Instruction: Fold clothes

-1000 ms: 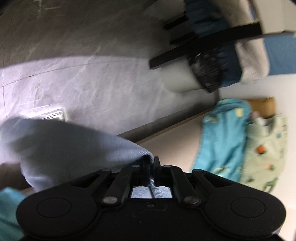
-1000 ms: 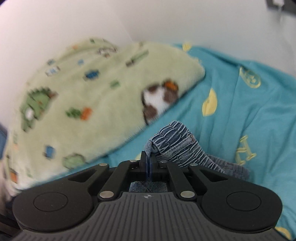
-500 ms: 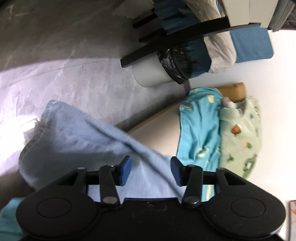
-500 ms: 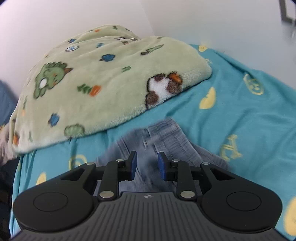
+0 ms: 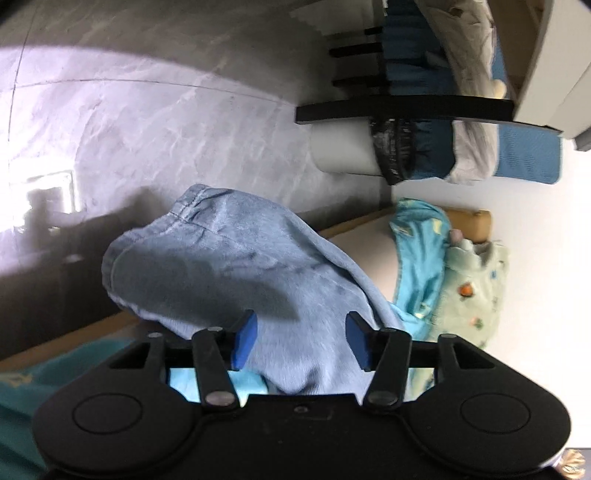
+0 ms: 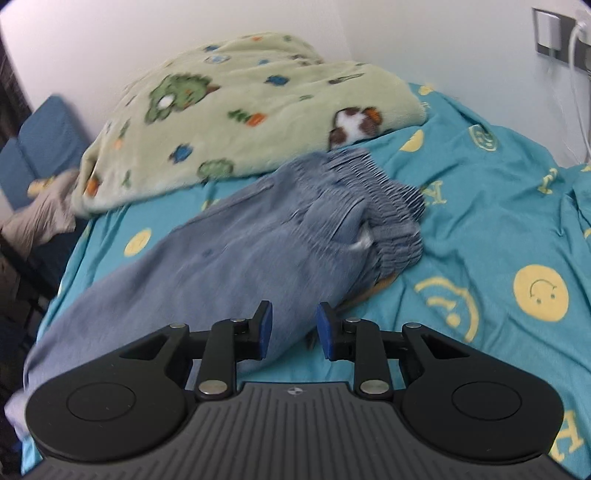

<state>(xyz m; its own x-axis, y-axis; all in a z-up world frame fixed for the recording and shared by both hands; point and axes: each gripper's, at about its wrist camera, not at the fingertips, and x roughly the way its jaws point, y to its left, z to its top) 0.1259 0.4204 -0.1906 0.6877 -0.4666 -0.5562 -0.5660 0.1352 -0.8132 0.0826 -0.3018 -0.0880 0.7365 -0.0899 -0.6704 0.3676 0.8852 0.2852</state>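
Observation:
A pair of light blue denim trousers [image 6: 229, 258] lies across the turquoise bed sheet [image 6: 491, 206], its gathered elastic waistband [image 6: 373, 184] at the far end near the green blanket. In the left wrist view a trouser leg [image 5: 221, 266] drapes toward the bed's edge above the floor. My left gripper [image 5: 300, 341] has its jaws opening, with cloth lying between the blue pads [image 5: 244, 341] but not pinched. My right gripper [image 6: 293, 328] stands open just above the trousers, its pads [image 6: 265, 326] clear of the cloth.
A green cartoon-print fleece blanket [image 6: 236, 107] is heaped at the head of the bed. Grey floor [image 5: 166, 122] lies beyond the bed's edge, with a black chair [image 5: 399, 107] piled with bedding and a grey bin [image 5: 343, 155]. A wall socket [image 6: 550, 29] is at the upper right.
Both grippers were shut on the trousers a second ago and have let go. The cloth has dropped onto the bed, and both hands have drawn back from it.

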